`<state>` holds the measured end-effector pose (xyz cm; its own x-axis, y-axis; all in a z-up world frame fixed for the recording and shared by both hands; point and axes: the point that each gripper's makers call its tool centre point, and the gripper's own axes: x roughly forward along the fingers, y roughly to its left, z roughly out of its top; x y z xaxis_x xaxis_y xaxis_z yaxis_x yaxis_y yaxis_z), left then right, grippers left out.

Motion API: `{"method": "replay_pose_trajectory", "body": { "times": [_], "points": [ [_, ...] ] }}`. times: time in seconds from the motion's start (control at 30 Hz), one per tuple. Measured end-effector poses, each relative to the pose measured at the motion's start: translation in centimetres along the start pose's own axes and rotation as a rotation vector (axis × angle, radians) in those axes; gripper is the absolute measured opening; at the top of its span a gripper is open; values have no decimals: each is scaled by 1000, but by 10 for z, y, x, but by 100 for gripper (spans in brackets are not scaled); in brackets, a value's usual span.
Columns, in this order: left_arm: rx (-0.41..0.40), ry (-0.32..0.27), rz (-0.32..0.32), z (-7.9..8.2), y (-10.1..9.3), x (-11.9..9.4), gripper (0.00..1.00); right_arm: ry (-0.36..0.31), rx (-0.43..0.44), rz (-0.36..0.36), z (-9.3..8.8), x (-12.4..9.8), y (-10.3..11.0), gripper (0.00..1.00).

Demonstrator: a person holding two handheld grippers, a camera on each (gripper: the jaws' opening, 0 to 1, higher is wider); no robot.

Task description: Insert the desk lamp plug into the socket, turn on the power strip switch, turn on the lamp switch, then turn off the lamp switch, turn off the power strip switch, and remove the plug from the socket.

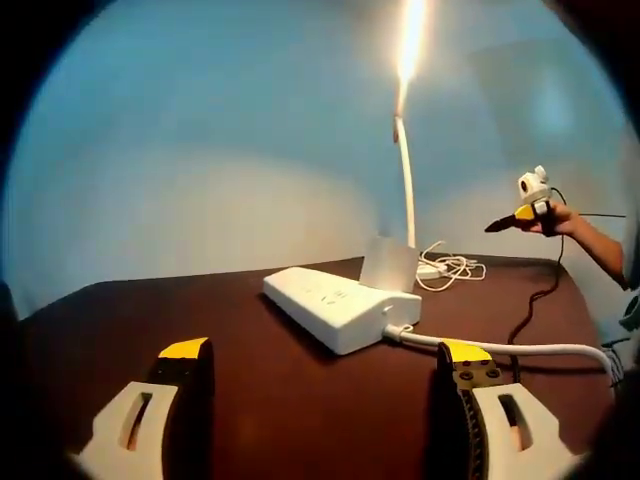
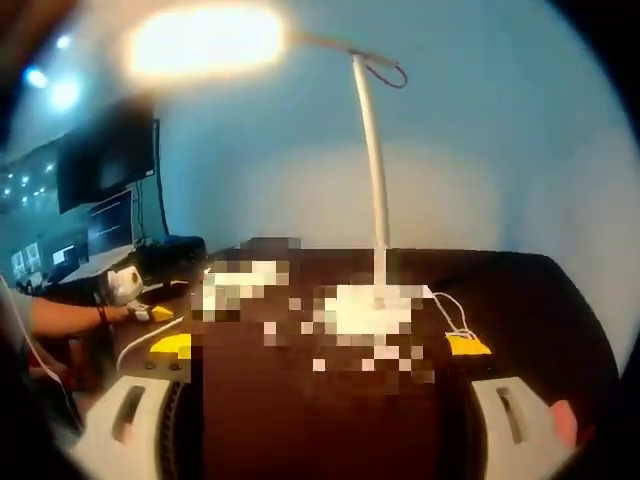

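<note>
The desk lamp is lit: its head (image 1: 410, 40) glows above a thin white stem (image 1: 405, 180) that rises from the base (image 1: 388, 264). A white power strip (image 1: 340, 305) lies on the dark brown table (image 1: 260, 400) just in front of that base; I cannot make out the plug. My left gripper (image 1: 325, 352) hovers open before the strip, nothing between its yellow-tipped jaws. In the right gripper view the glowing head (image 2: 205, 40), stem (image 2: 372, 150) and base (image 2: 365, 300) stand ahead of my right gripper (image 2: 318, 345), which is open and empty.
The strip's thick white cord (image 1: 500, 348) runs right, crossing a black cable (image 1: 530, 300). A coil of thin white wire (image 1: 450, 268) lies behind the strip. The right gripper (image 1: 520, 215), held by a hand, shows at far right. Dark monitors (image 2: 100, 200) stand at left.
</note>
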<state>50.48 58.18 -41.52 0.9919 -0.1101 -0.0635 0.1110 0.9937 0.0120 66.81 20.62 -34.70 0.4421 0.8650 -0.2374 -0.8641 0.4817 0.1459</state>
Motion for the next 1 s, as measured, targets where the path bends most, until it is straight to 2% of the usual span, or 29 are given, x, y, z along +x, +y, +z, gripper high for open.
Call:
{"method": "replay_pose_trajectory", "body": {
  "times": [0.07, 0.17, 0.4, 0.57, 0.8, 1.0],
  "points": [
    [0, 5, -1, -1, 0, 0, 89, -24, 30, -15, -5, -5, -4, 96],
    [2, 5, -5, -1, 0, 0, 89, -11, 68, -28, -18, -9, -7, 96],
    [7, 10, -12, -2, 2, 0, 89, 12, 94, -82, -37, -13, -9, 96],
    [13, 19, -19, -3, -1, -1, 89, 37, 72, -117, -56, -17, -7, 96],
    [11, 12, -49, -1, -8, -1, 89, 6, 103, -148, -64, -24, -32, 96],
    [17, 12, -62, 0, -14, -1, 89, -27, 77, -158, -71, -21, -35, 96]
  ]
}}
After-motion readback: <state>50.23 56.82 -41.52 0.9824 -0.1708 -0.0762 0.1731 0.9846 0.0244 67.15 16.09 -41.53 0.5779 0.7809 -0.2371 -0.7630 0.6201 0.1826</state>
